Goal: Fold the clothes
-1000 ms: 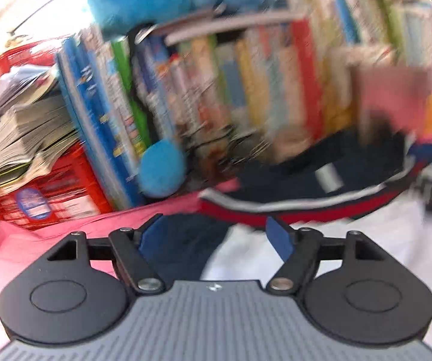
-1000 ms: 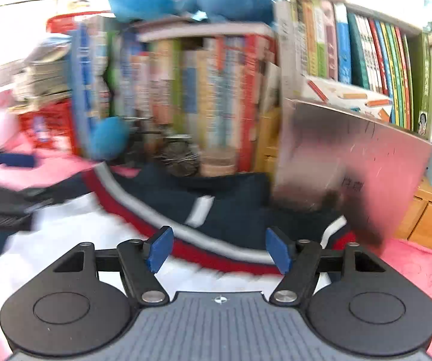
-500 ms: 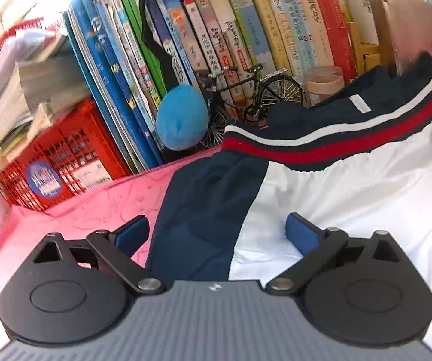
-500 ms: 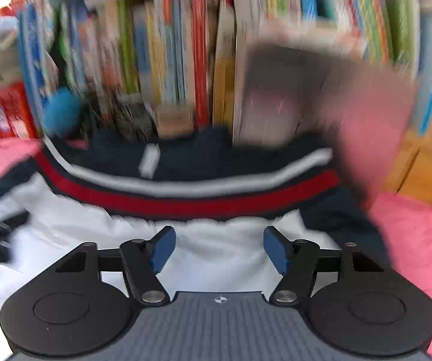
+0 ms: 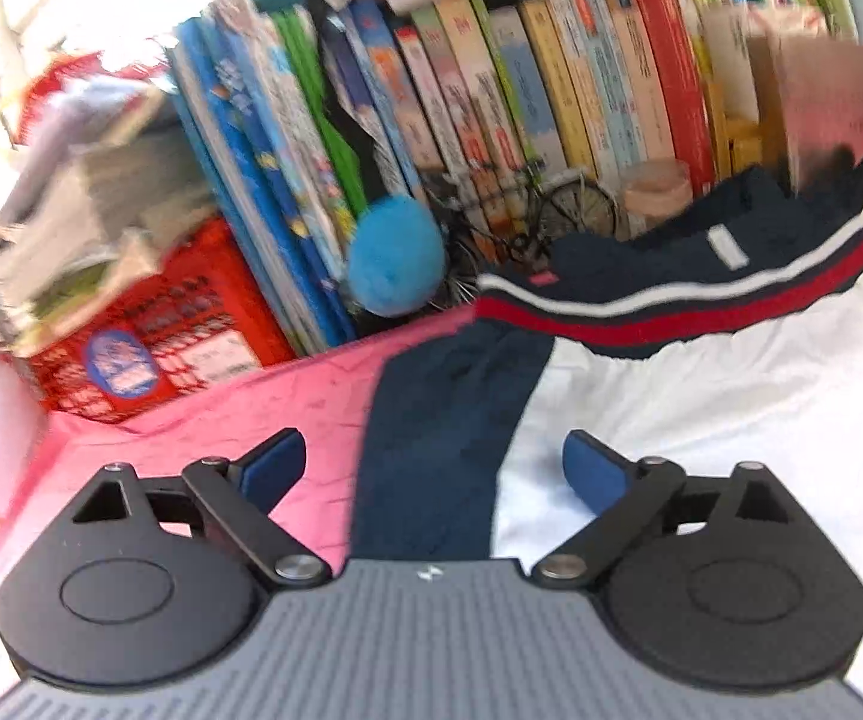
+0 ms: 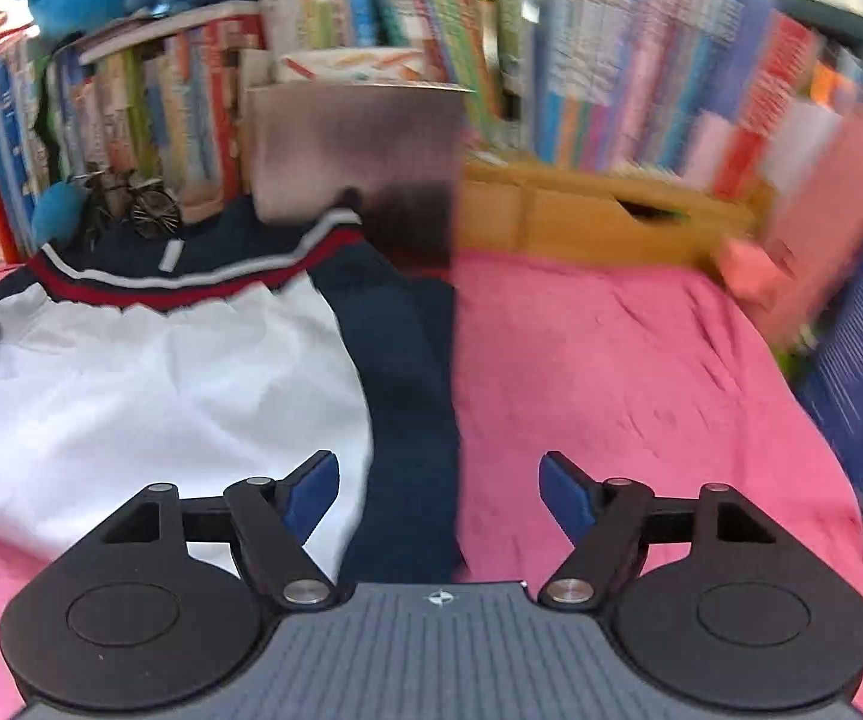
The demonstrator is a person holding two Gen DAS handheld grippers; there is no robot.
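Both grippers have swung outward since half a second ago, each now sitting over an opposite side edge of the garment (image 6: 149, 384). Earlier the right gripper (image 6: 437, 489) faced the red-and-white striped collar head-on over the white body; it now looks along the navy right sleeve (image 6: 413, 420), whose outer edge meets the bare pink cloth (image 6: 623, 372) between its blue fingertips (image 6: 563, 489), and far more of that cloth shows on its right than before. Its jaws stand wide apart with nothing between them. The left gripper (image 5: 434, 471) has shifted less: the navy left sleeve (image 5: 431, 438) that lay between its fingers then lies there now, a little more centred, with the pink cloth under its left finger and white fabric under its right. Its jaws too are spread wide and hold nothing. The garment lies spread flat on the pink cloth, white body in the middle, navy sleeves along both sides, and the striped collar (image 5: 701, 300) at the far end just beside a row of books (image 5: 491, 90). A blue plush ball (image 5: 395, 252) and a small model bicycle (image 6: 131, 204) sit near the collar, and a red crate (image 5: 149, 336) stands at the far left.
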